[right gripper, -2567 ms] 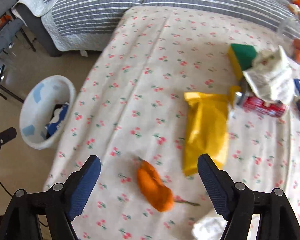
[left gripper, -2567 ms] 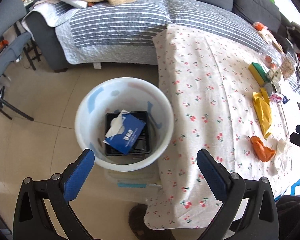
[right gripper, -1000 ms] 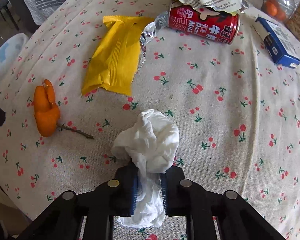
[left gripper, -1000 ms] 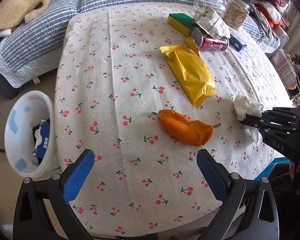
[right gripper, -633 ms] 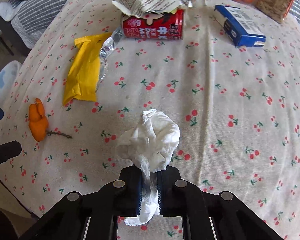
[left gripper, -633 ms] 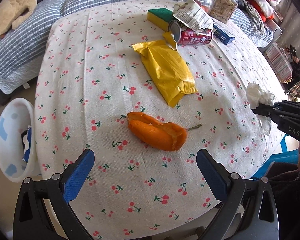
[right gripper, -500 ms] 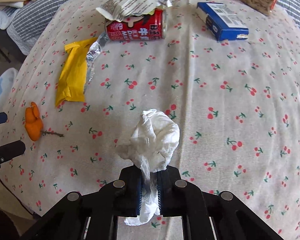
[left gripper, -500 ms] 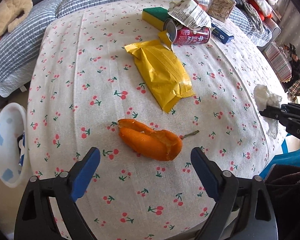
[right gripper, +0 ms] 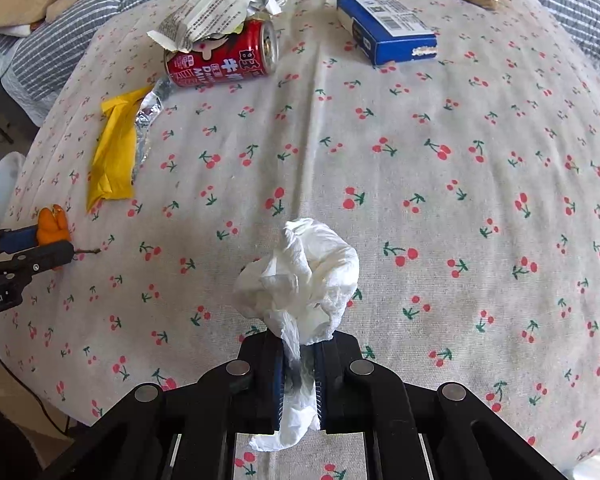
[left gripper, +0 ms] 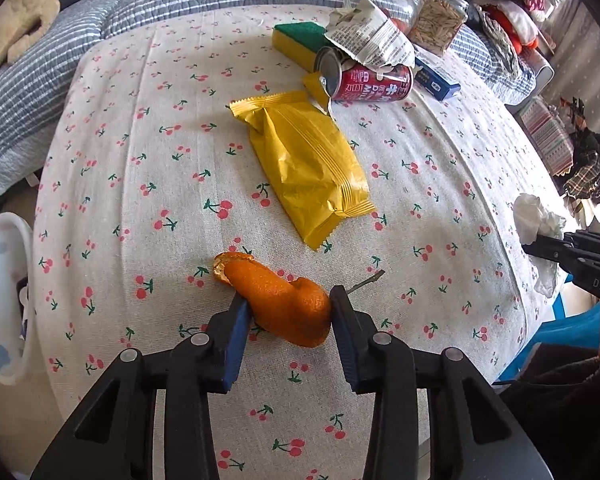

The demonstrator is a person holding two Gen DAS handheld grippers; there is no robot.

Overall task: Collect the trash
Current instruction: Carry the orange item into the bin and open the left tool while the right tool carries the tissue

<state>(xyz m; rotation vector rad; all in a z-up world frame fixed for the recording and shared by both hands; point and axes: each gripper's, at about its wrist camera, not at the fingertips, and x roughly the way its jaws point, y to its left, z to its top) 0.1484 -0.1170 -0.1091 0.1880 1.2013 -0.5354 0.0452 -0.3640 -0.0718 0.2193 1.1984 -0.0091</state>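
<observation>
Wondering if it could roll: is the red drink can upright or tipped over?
Tipped over. The red can lies on its side on the tablecloth, its round end facing sideways, with a crumpled paper wrapper resting on it.

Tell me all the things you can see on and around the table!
orange peel: one, orange, near table edge, between left jaws
tissue: one, white, crumpled, in right jaws
wrapper: one, yellow, mid-table
can: one, red, lying sideways
torn packet: one, white, atop can
sponge: one, yellow-green, far side
box: one, blue, far side
jars: two, clear, far edge
bin: one, white, on floor
left gripper: just closing, gripping peel
right gripper: shut on tissue
</observation>
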